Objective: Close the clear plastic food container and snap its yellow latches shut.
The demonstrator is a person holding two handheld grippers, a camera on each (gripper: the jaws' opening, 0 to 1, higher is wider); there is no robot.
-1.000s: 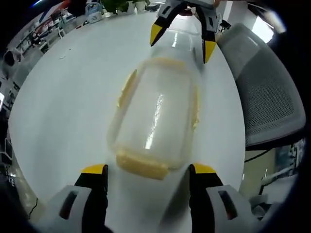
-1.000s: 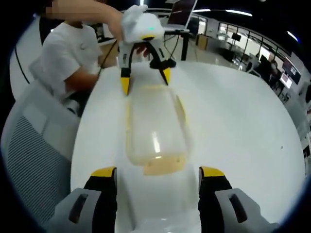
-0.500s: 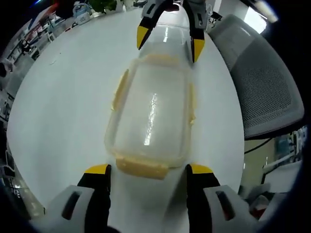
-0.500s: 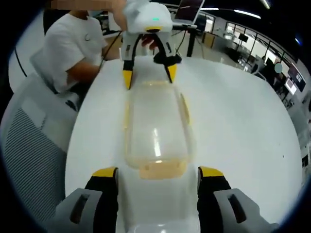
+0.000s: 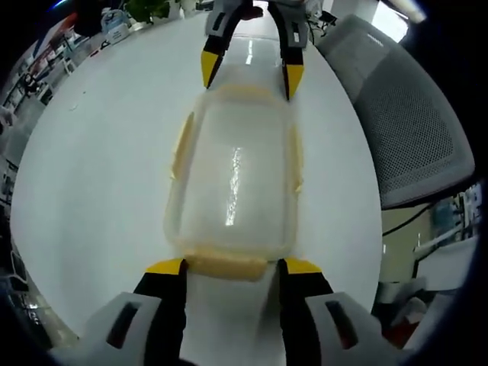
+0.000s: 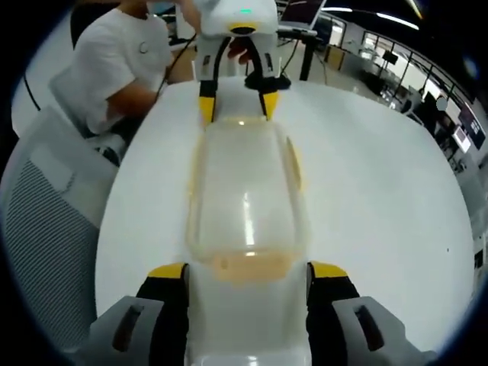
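**A:** Where's the container sitting?

**B:** Dead centre of the left gripper view: the clear plastic food container (image 5: 232, 183) lies lid-down-and-covered on the white round table (image 5: 91, 175), long axis running from 6 o'clock to 12. The yellow end latch (image 5: 226, 265) is at the 6 o'clock end, right between the tips of the left gripper (image 5: 227, 267).

**A:** And the jaws there?

**B:** Spread wide, one yellow tip at each end of that latch, just beside it. Nothing clamped; whether the tips touch the latch, I can't tell.

**A:** The other tool?

**B:** In the right gripper view, the right gripper (image 6: 246, 269) is parted just as wide, flanking the opposite end latch (image 6: 248, 264) at 6 o'clock. Holding nothing. It also shows at 12 o'clock in the left gripper view, tips at the container's far corners.

**A:** Side latches?

**B:** Yellow strips show along both long sides (image 5: 181, 145); whether they're snapped down, I can't say.

**A:** Surroundings?

**B:** A grey mesh chair (image 5: 412, 122) at 2 o'clock in the left gripper view; a person in a white shirt (image 6: 114, 69) at 10 o'clock in the right gripper view.
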